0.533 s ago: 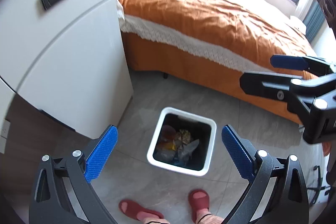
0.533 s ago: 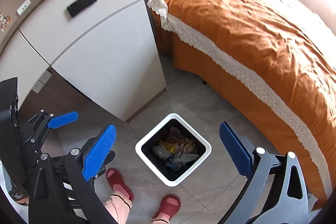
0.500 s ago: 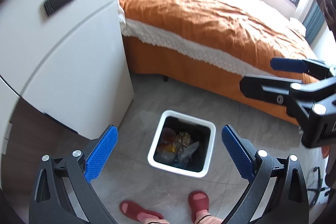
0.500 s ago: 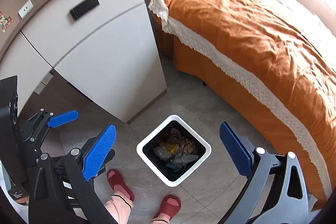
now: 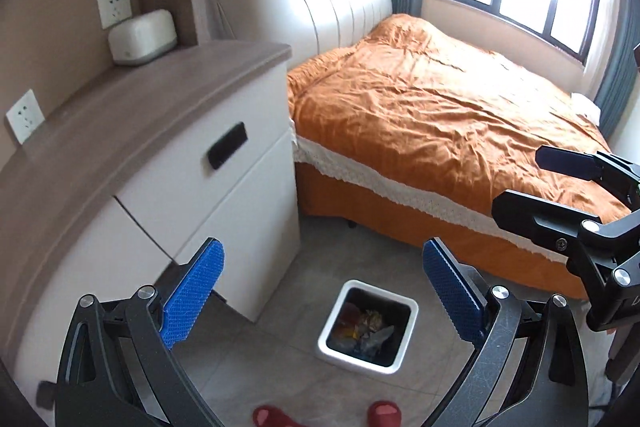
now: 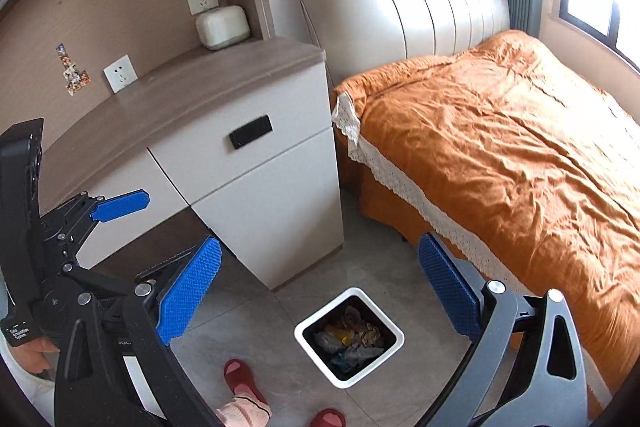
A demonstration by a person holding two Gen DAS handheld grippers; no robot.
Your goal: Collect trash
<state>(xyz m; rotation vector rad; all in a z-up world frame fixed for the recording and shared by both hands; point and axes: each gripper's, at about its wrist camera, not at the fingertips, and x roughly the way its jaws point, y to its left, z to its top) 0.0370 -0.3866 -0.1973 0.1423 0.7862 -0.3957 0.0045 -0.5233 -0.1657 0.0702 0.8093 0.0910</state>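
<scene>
While both the left claw [image 5: 322,285] and right claw [image 6: 320,283] hang released above the white square plastic trash bin [image 6: 349,337], the search for trash likely comes next.

One small label showed readable text, on the left gripper's body.

In the right wrist view, a white-lettered label [image 6: 19,333] sat low on the black body of the left gripper [image 6: 120,205], at the frame's left edge; it seemed to read "Data Acquisition System", though the print was tiny and tilted. Just beside it, on the same black body, a few pale characters [image 6: 125,343] looked like "30C" or similar and could not be read with any certainty. The patterned sticker [image 6: 73,70] on the brown wall carried a picture with no legible words. The left wrist view held no readable text.
</scene>
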